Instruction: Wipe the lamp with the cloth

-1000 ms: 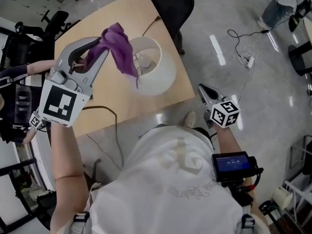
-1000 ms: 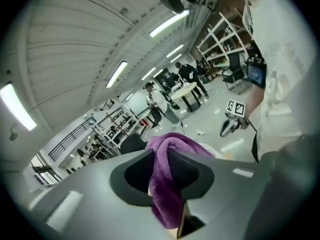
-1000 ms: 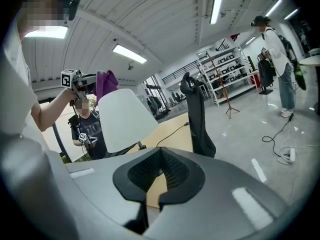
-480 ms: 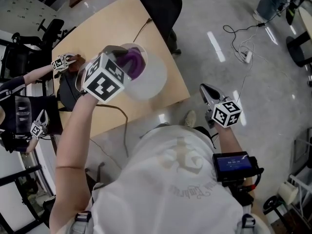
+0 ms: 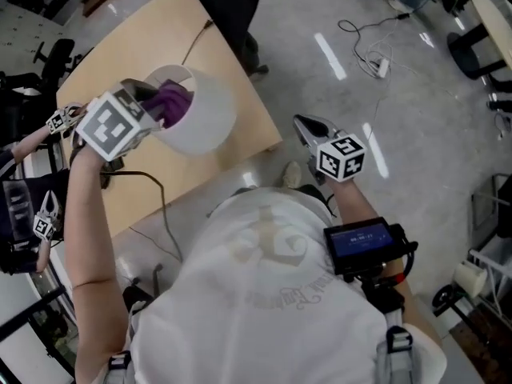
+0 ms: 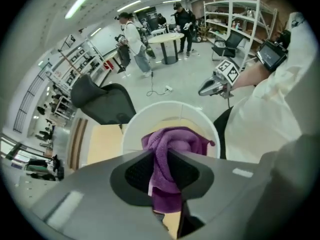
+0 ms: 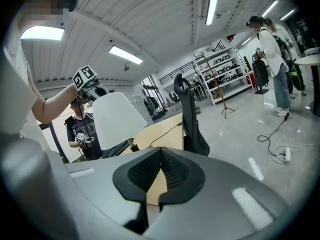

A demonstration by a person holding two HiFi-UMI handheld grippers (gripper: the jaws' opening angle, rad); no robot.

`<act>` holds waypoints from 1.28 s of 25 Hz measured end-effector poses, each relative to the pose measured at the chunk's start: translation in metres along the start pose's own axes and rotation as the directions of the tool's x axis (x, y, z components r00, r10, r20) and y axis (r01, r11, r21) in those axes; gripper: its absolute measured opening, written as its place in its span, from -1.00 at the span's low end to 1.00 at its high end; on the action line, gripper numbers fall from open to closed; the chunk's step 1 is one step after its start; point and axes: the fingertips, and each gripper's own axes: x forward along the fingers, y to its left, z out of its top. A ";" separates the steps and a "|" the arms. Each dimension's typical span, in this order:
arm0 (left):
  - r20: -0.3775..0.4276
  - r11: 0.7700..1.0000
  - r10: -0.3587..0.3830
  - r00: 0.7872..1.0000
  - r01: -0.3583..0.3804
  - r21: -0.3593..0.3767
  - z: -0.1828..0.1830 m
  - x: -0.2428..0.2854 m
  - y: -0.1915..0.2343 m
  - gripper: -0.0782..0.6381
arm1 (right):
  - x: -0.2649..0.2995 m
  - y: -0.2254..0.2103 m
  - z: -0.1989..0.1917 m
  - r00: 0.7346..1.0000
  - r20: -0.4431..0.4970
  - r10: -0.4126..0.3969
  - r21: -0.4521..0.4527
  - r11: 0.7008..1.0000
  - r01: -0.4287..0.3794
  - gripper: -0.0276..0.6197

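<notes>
The lamp's white shade [image 5: 210, 122] stands on the wooden table [image 5: 120, 46]. My left gripper [image 5: 154, 96] points steeply down at the shade's top opening, shut on the purple cloth [image 5: 170, 102]. In the left gripper view the cloth [image 6: 170, 149] is bunched between the pads and hangs inside the shade's round rim [image 6: 172, 105]. My right gripper [image 5: 308, 130] hovers off the table's near right corner, shut with nothing in it [image 7: 161, 171]. From the right gripper view the shade [image 7: 117, 119] shows from the side on its dark stem.
A black office chair [image 5: 228, 6] stands at the table's far edge. A cable and power strip [image 5: 372, 54] lie on the floor to the right. Another person with grippers [image 5: 56, 122] is at the table's left. The lamp's cord [image 5: 148, 182] trails across the table.
My left gripper has tipped downward and sunk with the cloth, from above and left of the shade to its top opening. The right gripper has kept its place.
</notes>
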 end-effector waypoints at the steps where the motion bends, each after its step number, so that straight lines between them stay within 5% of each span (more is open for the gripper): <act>1: 0.000 0.998 0.060 0.998 -0.060 -0.030 -0.005 -0.007 0.014 -0.54 | 0.009 0.005 0.006 1.000 0.004 0.016 -0.012 1.000 -0.015 -0.87; 4: 0.076 0.975 0.194 0.978 -0.183 -0.124 0.000 -0.019 0.038 -0.54 | 0.025 0.018 0.019 0.998 0.009 0.059 -0.022 0.998 -0.059 -0.87; 6: 0.201 0.965 0.200 0.959 -0.157 -0.209 0.014 -0.016 0.035 -0.54 | 0.016 0.010 0.010 0.999 -0.003 0.043 -0.018 0.999 -0.043 -0.87; 8: 0.346 0.949 0.216 0.913 -0.114 -0.293 0.027 -0.029 0.031 -0.54 | 0.008 0.006 0.006 1.000 -0.007 0.030 -0.015 0.999 -0.030 -0.87; 11: 0.514 0.917 0.296 0.805 -0.089 -0.388 0.031 -0.065 0.027 -0.54 | 0.000 0.010 0.006 1.000 -0.005 0.025 -0.018 1.000 -0.025 -0.87; 14: 0.630 0.887 0.384 0.675 -0.081 -0.454 0.025 -0.098 0.020 -0.54 | -0.007 0.018 0.007 1.000 0.009 0.024 -0.016 1.000 -0.024 -0.87; 21: 0.727 0.808 0.569 0.385 -0.094 -0.582 -0.028 -0.171 -0.008 -0.54 | -0.017 0.073 -0.008 1.000 0.021 0.022 -0.030 0.999 -0.022 -0.87; 23: 0.725 0.785 0.609 0.321 -0.116 -0.608 -0.039 -0.178 -0.013 -0.54 | -0.018 0.080 -0.014 1.000 0.015 0.024 -0.034 0.999 -0.023 -0.87; 26: 0.715 0.766 0.636 0.289 -0.123 -0.631 -0.051 -0.174 -0.024 -0.54 | -0.018 0.090 -0.020 1.000 0.002 0.027 -0.047 0.999 -0.027 -0.87; 32: 0.699 0.750 0.644 0.310 -0.078 -0.656 -0.066 -0.147 -0.062 -0.54 | -0.028 0.121 -0.025 0.999 0.004 0.033 -0.062 0.998 -0.033 -0.87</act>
